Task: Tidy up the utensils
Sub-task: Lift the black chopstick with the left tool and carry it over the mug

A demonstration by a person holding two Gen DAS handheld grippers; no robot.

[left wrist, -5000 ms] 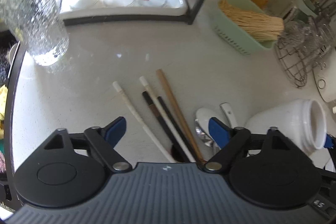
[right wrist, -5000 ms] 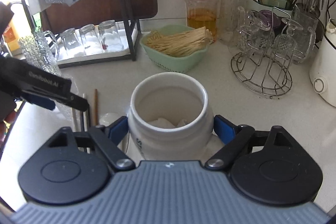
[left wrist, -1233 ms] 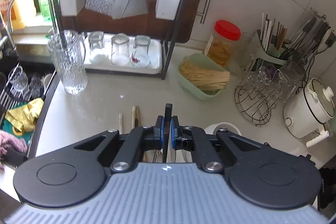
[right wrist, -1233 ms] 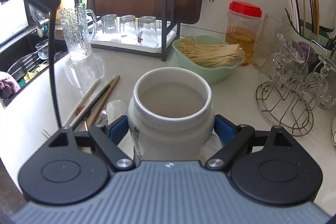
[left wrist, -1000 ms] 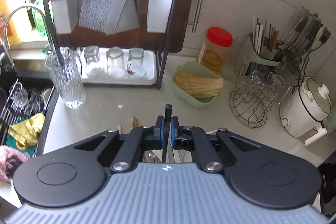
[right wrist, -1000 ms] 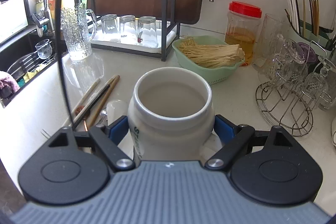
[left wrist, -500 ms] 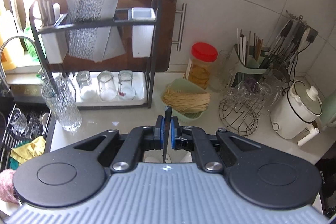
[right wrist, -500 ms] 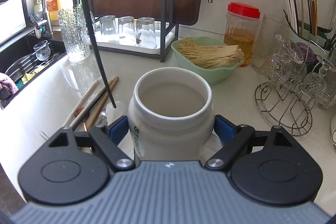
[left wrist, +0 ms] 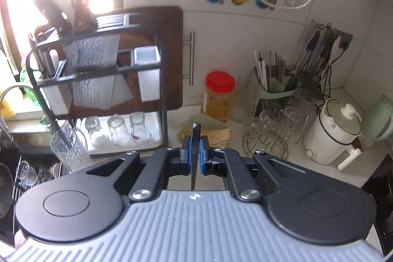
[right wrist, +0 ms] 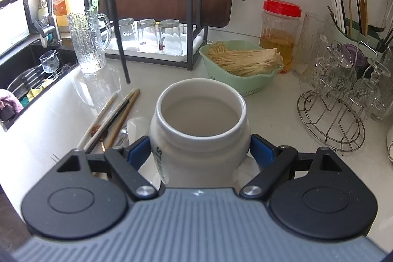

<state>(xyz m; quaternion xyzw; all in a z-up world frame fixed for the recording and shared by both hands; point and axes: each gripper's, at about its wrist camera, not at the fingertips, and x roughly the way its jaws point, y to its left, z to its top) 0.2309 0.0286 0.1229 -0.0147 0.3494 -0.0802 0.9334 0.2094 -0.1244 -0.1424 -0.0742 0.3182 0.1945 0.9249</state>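
Chopstick, black (left wrist: 194, 158), stands pinched between the blue pads (left wrist: 186, 158) of the left gripper (left wrist: 194, 157), whose jaws are drawn almost together around it; its square top end pokes up just past the pads. In the right wrist view the same black chopstick (right wrist: 118, 23) hangs steeply above the counter, lower tip in the air beyond the loose utensils, touching nothing there.

The right gripper (right wrist: 200, 151) is spread wide, its blue pads (right wrist: 260, 151) pressed to either side of a white ceramic jar (right wrist: 200, 129) that stands upright with its mouth open. To the jar's left, several more chopsticks (right wrist: 110, 118) lie bunched on the white countertop (right wrist: 61, 119), with a white spoon (right wrist: 137, 125) just beside the jar.

Farther back sit a green basket of dried noodles (right wrist: 242, 65), a red-lidded jar (right wrist: 280, 31), a textured glass pitcher (right wrist: 84, 39), three upturned glasses (right wrist: 149, 36) on a tray under a black rack (right wrist: 194, 16), and a wire glass stand (right wrist: 336, 119).
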